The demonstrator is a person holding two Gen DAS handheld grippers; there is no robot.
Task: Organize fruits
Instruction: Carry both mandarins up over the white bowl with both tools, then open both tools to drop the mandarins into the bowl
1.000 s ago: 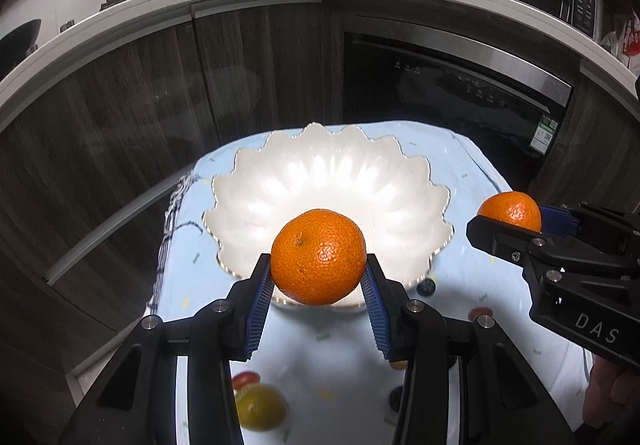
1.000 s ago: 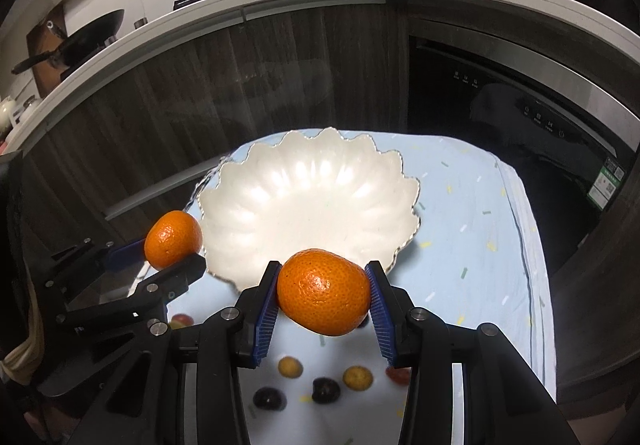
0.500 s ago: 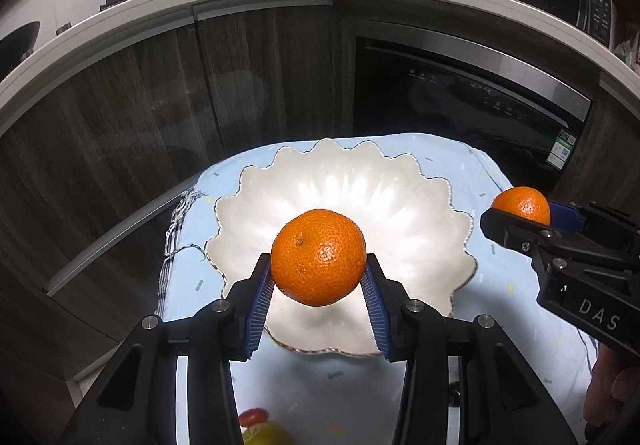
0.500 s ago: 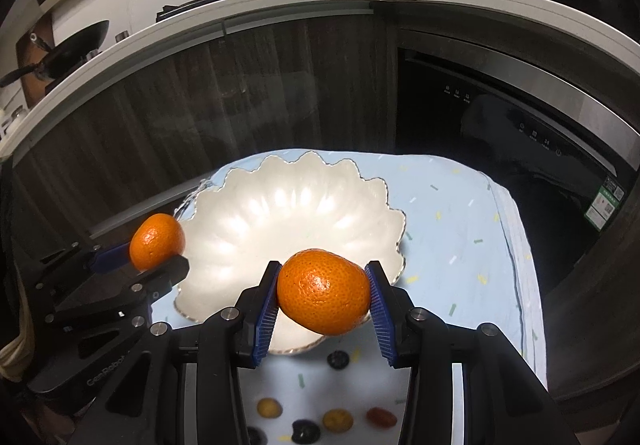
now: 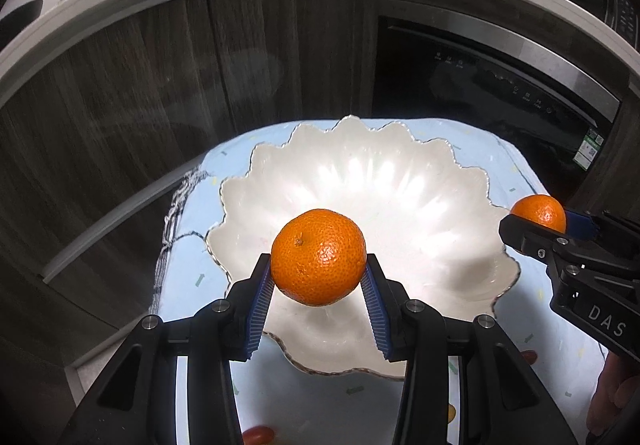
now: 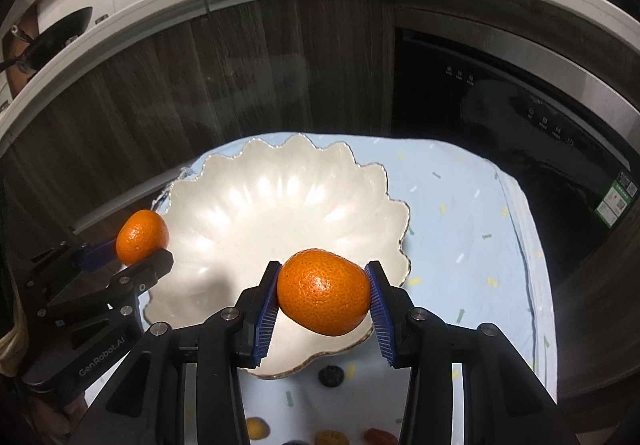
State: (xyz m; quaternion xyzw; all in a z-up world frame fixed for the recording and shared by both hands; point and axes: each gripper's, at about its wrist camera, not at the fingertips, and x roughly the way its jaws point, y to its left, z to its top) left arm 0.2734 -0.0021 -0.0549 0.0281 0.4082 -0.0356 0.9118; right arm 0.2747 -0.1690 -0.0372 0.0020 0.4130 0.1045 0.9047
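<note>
A white scalloped bowl (image 5: 400, 181) is filling mid-frame, larger than a second ago. My left gripper (image 5: 318, 281) is clamping a mandarin (image 5: 319, 256) over it; my right gripper (image 6: 323, 299) is clamping another mandarin (image 6: 323, 298) over its near rim. Small fruits (image 6: 331, 376) are sitting half-hidden along the bottom edge.

Both cams sit right behind their own fingers, looking forward and down, pretty close in. Left wrist view has the scalloped white bowl (image 5: 400, 205) dead centre; right wrist view has it (image 6: 256, 205) left of centre. Both share the bowl, blue cloth (image 5: 516, 173) (image 6: 460, 197) and dark cabinets (image 5: 160, 85) (image 6: 200, 77) across the top.
</note>
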